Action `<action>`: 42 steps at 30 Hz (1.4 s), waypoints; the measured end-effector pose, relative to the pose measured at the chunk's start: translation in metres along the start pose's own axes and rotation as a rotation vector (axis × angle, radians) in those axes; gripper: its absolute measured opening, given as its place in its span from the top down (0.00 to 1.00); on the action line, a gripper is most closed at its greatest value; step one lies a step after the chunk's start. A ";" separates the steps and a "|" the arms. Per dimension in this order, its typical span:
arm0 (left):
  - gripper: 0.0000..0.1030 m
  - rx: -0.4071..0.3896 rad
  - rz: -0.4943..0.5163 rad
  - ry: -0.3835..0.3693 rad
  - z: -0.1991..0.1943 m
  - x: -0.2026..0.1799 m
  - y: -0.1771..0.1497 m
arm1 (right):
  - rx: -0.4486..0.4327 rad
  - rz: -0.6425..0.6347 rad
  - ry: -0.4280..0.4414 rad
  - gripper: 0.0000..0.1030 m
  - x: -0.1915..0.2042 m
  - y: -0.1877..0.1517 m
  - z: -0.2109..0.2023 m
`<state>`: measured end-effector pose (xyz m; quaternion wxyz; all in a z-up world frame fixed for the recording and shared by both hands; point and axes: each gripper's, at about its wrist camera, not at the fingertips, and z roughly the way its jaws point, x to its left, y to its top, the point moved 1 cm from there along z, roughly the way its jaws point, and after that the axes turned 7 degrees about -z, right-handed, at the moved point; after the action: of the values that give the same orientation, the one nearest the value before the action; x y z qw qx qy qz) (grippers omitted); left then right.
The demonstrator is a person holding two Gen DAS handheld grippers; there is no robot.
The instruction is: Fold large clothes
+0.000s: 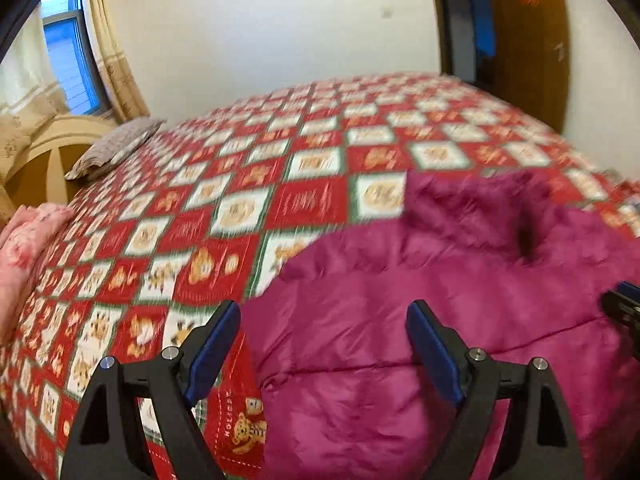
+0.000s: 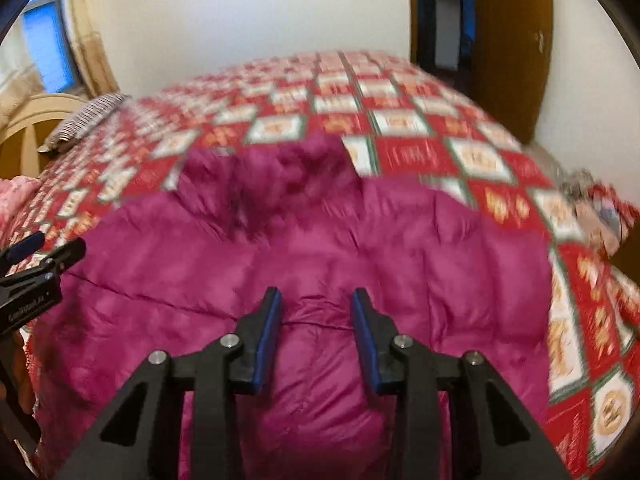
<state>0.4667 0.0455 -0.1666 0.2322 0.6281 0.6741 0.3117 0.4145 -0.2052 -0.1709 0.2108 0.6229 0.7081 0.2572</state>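
A magenta padded jacket (image 1: 420,320) with a fur-trimmed hood (image 1: 472,204) lies spread on the bed; it also shows in the right wrist view (image 2: 312,264), hood (image 2: 272,176) at the far end. My left gripper (image 1: 322,316) is wide open and empty above the jacket's left edge. My right gripper (image 2: 316,300) is open and empty above the jacket's middle. The right gripper's tip shows at the right edge of the left wrist view (image 1: 624,308); the left gripper shows at the left edge of the right wrist view (image 2: 36,260).
The bed has a red, white and green patchwork cover (image 1: 240,208). A grey pillow (image 1: 116,146) lies by the wooden headboard (image 1: 44,152). Pink folded cloth (image 1: 28,240) lies at the left edge. An open wooden door (image 1: 528,40) stands beyond the bed; a window (image 1: 68,52) is at left.
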 end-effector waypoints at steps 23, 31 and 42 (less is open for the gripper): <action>0.13 -0.042 -0.108 -0.157 -0.037 0.033 -0.035 | 0.031 0.053 0.035 0.44 -0.012 -0.003 -0.033; 0.13 -0.039 -0.125 -0.179 -0.036 0.021 0.017 | 0.093 0.258 0.067 0.38 -0.026 0.092 0.028; 0.13 0.024 -0.098 -0.176 0.005 0.003 0.019 | 0.287 0.255 0.026 0.26 -0.015 0.133 0.116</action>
<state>0.4827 0.0495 -0.1562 0.2978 0.6221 0.6847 0.2357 0.5912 -0.1959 -0.1785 0.0764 0.7279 0.6554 0.1863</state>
